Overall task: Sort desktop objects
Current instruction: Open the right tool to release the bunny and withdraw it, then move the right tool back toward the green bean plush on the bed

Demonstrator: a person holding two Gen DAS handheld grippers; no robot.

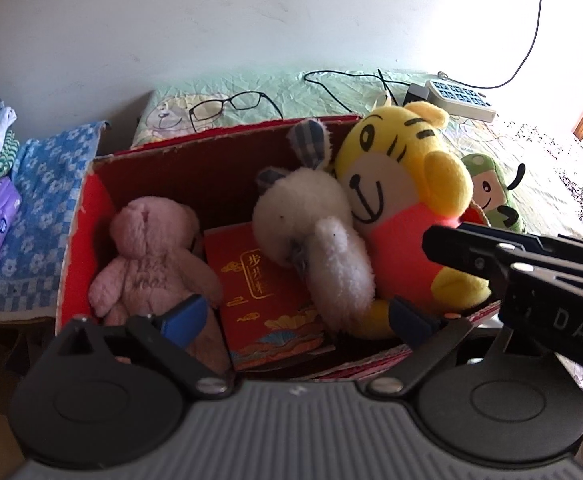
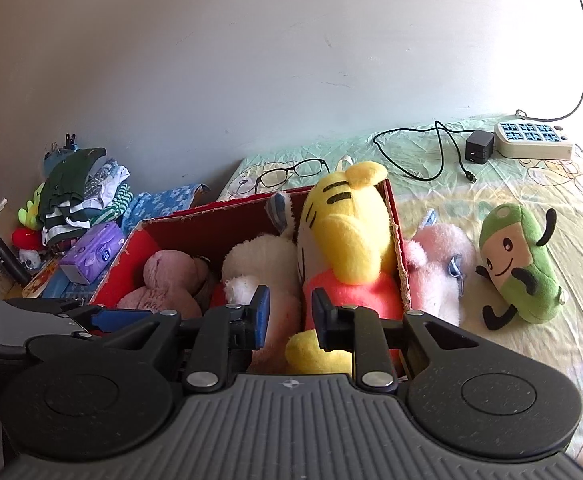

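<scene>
A red cardboard box (image 1: 87,216) holds a pink teddy bear (image 1: 151,256), a red booklet (image 1: 267,300), a white plush (image 1: 315,232) and a yellow tiger plush (image 1: 403,184) that leans on its right wall. My left gripper (image 1: 295,318) hovers over the box's near side, open wide with nothing between its blue pads. My right gripper (image 2: 291,316) stands over the tiger (image 2: 343,240) and the white plush (image 2: 259,264). Its jaws are a narrow gap apart and press on nothing. It enters the left wrist view from the right (image 1: 443,240).
Outside the box on the bedsheet lie a pink plush (image 2: 439,268) and a green plush (image 2: 523,264). Glasses (image 2: 291,172), a black charger (image 2: 479,147) and a power strip (image 2: 531,140) sit behind. A purple tissue pack (image 2: 91,256) and piled clothes (image 2: 79,200) are at the left.
</scene>
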